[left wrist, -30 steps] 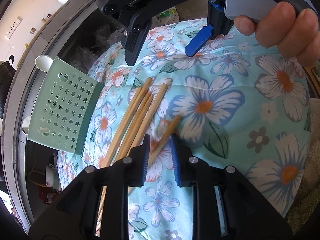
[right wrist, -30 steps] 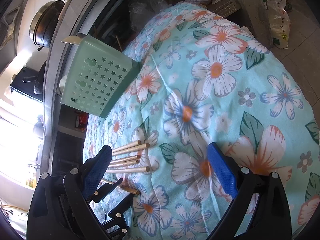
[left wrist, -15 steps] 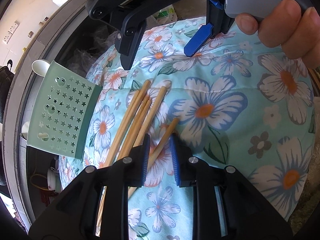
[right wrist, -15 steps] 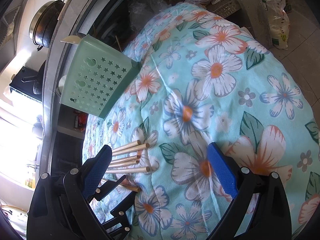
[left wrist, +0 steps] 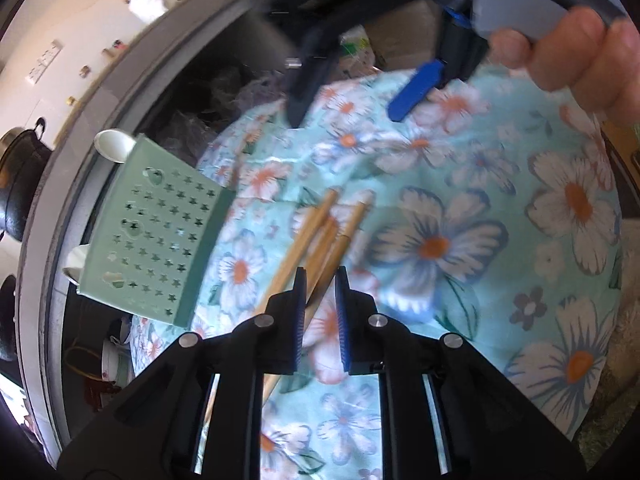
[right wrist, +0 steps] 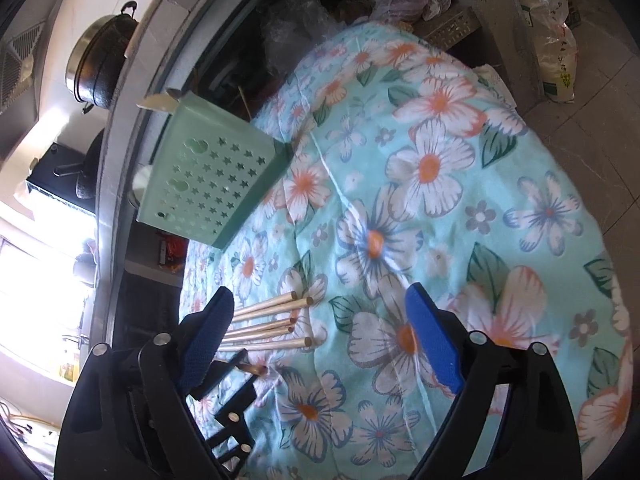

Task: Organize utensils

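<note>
The left gripper (left wrist: 320,292) is closing on one chopstick (left wrist: 320,280) from the chopsticks (right wrist: 268,320) lying on the floral cloth (right wrist: 440,208), near the green holder (right wrist: 216,184). The right gripper (right wrist: 320,332), spread wide, is closing on nothing. No writing is readable.

Chopsticks (left wrist: 320,236) lie on the cloth (left wrist: 500,280), right of the basket (left wrist: 156,232).

This is a home kitchen. A dark round metal cooking pot with a lid (right wrist: 102,60) sits on a grey stone desk (right wrist: 132,92) far ahead and to the left of the right tool, below a white tiled wall (left wrist: 60,40) with a white wall socket (left wrist: 44,64). Ahead of that tool lie a turquoise flowered cloth (right wrist: 460,208), a mint-green star-punched plastic utensil holder (right wrist: 216,184) and pale wooden chopsticks (right wrist: 272,320).
</note>
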`<move>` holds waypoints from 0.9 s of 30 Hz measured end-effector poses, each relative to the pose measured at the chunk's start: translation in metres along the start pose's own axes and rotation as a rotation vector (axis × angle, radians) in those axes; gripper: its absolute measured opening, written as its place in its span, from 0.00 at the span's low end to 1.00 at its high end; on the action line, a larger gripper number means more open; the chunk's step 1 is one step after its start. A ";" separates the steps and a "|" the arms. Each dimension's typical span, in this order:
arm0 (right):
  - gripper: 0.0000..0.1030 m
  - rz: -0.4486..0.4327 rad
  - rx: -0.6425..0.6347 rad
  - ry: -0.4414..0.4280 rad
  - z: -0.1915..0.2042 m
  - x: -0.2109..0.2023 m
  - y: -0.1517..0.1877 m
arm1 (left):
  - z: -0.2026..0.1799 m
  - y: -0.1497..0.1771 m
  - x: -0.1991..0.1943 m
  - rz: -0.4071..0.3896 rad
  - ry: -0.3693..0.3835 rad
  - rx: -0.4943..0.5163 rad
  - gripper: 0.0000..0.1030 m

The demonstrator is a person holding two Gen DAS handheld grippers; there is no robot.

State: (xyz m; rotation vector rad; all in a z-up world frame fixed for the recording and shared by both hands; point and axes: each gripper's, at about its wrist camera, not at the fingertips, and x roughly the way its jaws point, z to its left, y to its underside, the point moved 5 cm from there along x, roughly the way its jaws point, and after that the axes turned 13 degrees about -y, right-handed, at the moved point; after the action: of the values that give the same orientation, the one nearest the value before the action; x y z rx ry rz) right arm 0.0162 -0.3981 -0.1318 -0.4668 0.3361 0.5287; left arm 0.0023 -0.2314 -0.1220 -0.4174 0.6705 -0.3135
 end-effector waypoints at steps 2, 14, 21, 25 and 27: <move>0.75 0.000 0.002 -0.010 0.003 -0.006 0.001 | 0.018 -0.004 -0.004 -0.010 -0.020 -0.055 0.11; 0.49 0.138 0.183 -0.101 -0.001 0.021 0.047 | 0.130 -0.007 -0.022 -0.018 -0.187 -0.453 0.08; 0.44 0.098 0.302 -0.113 -0.018 0.036 0.043 | 0.148 -0.002 -0.020 -0.009 -0.186 -0.518 0.08; 0.34 0.072 0.321 -0.100 -0.022 0.036 0.039 | 0.149 -0.001 -0.020 -0.005 -0.187 -0.539 0.08; 0.29 0.062 0.338 -0.103 -0.024 0.036 0.037 | 0.149 -0.001 -0.020 -0.004 -0.187 -0.544 0.08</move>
State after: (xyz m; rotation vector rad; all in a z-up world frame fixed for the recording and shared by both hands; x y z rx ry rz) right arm 0.0205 -0.3673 -0.1792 -0.1018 0.3338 0.5419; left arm 0.0850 -0.1835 -0.0053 -0.9549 0.5653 -0.0875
